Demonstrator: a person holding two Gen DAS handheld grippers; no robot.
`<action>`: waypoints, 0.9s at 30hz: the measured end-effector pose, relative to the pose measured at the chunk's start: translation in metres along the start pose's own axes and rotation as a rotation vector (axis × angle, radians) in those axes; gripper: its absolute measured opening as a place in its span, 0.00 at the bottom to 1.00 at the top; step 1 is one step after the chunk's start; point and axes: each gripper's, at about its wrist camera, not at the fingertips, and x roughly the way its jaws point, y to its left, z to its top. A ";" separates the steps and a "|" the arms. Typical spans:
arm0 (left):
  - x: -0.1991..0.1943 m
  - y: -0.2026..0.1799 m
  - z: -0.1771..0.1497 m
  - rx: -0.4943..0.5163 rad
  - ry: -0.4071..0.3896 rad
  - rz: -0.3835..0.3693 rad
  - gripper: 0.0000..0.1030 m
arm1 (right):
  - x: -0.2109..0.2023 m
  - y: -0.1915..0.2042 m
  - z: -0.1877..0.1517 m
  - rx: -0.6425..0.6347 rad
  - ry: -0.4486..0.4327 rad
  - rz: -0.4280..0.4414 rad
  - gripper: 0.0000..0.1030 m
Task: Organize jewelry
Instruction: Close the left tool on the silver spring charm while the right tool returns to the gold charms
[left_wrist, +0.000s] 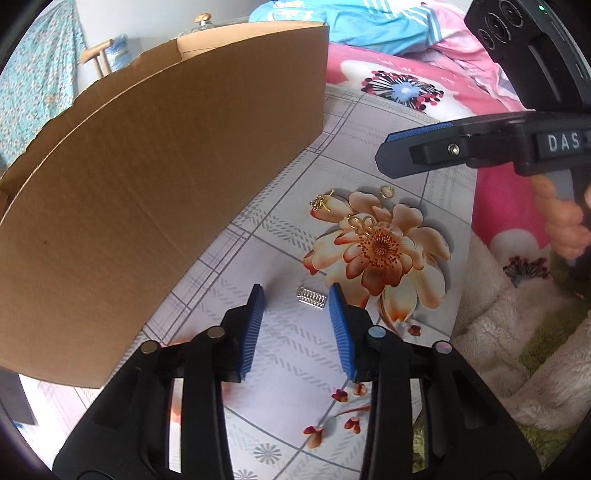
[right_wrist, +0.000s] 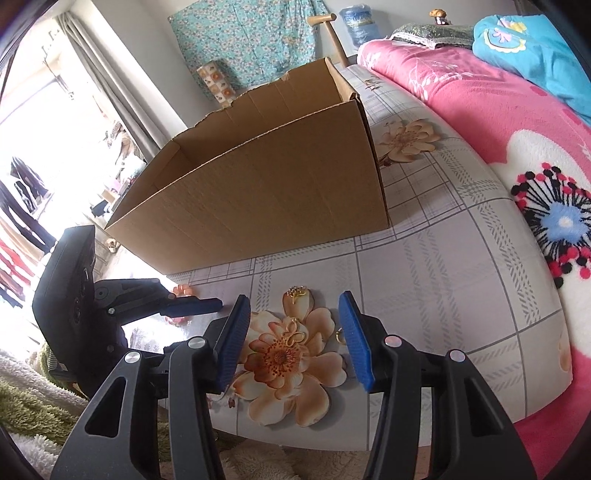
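Left gripper (left_wrist: 297, 291) is hanging tilted down over the floral-print table (left_wrist: 436, 110), jaws parted and empty, the pads clear of everything. A small silver comb-shaped clip (left_wrist: 311, 296) is lying flat on the cloth directly ahead of the tips, between the lines of the two fingers and closer to the right-hand one; its long axis is running across the gap, roughly finger to finger, so a close here would be pinching it end to end, judging by this view. Right gripper (right_wrist: 293, 299) is also standing open with nothing between the pads, pointing down at the big printed flower. A gold butterfly-shaped pendant (right_wrist: 294, 331) is sitting on that flower's centre, squarely in the gap ahead of the right tips. A second gold ornament (right_wrist: 296, 291) is lying a little farther on, toward the cardboard box (right_wrist: 266, 192), and a small gold ring (right_wrist: 340, 336) is peeking out just beside the right finger. The box is standing open-topped along the far side of the table, well apart from all the pieces; no jewelry is visible inside it from here. Left is nearer the silver clip, right is nearer the gold cluster. Likely step in hand: each gripper lining up on its own piece before picking. The thin flat pieces could slip from the pads.
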 end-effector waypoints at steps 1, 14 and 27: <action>0.000 0.000 0.001 0.008 0.005 -0.003 0.32 | 0.000 -0.001 0.000 0.001 -0.001 0.000 0.48; 0.002 -0.016 0.004 0.090 -0.001 -0.008 0.12 | -0.006 0.003 -0.002 -0.019 -0.007 -0.031 0.45; -0.010 -0.005 -0.006 -0.063 -0.050 -0.008 0.12 | 0.005 0.025 -0.009 -0.142 0.057 -0.087 0.38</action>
